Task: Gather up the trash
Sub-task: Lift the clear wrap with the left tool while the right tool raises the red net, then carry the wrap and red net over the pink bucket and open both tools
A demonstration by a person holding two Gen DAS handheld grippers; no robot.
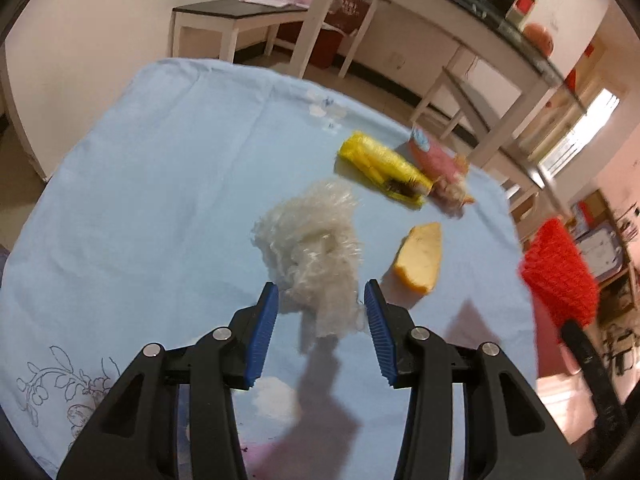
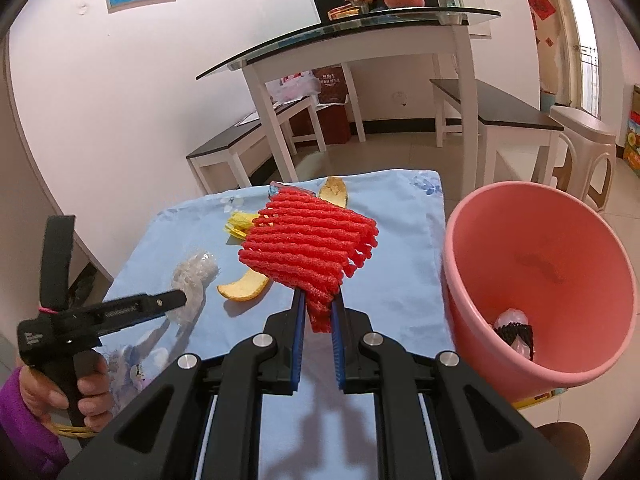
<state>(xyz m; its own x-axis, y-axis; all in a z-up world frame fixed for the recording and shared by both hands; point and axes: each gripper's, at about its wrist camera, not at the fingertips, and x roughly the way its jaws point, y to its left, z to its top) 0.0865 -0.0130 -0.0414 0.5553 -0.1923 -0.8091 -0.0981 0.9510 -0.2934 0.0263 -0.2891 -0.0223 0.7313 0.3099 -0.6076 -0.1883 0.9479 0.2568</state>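
Note:
On the light blue tablecloth [image 1: 140,200] lies a crumpled wad of clear plastic [image 1: 316,248]. My left gripper [image 1: 322,300] is open, its blue pads on either side of the wad's near end without pressing it. My right gripper [image 2: 318,300] is shut on a red foam fruit net [image 2: 312,248] and holds it above the cloth, left of the pink bin [image 2: 540,280]. The net [image 1: 560,272] also shows at the right edge of the left wrist view. A yellow peel piece [image 1: 420,260] lies just right of the wad, with a yellow foam net [image 1: 380,164] and a pink wrapper [image 1: 436,160] farther back.
The pink bin stands off the table's right edge, with dark and white scraps at its bottom [image 2: 516,332]. Another peel [image 2: 334,192] lies at the far edge. A hand [image 2: 80,392] in a purple sleeve holds the left gripper [image 2: 182,298]. White tables and benches [image 2: 500,116] stand behind.

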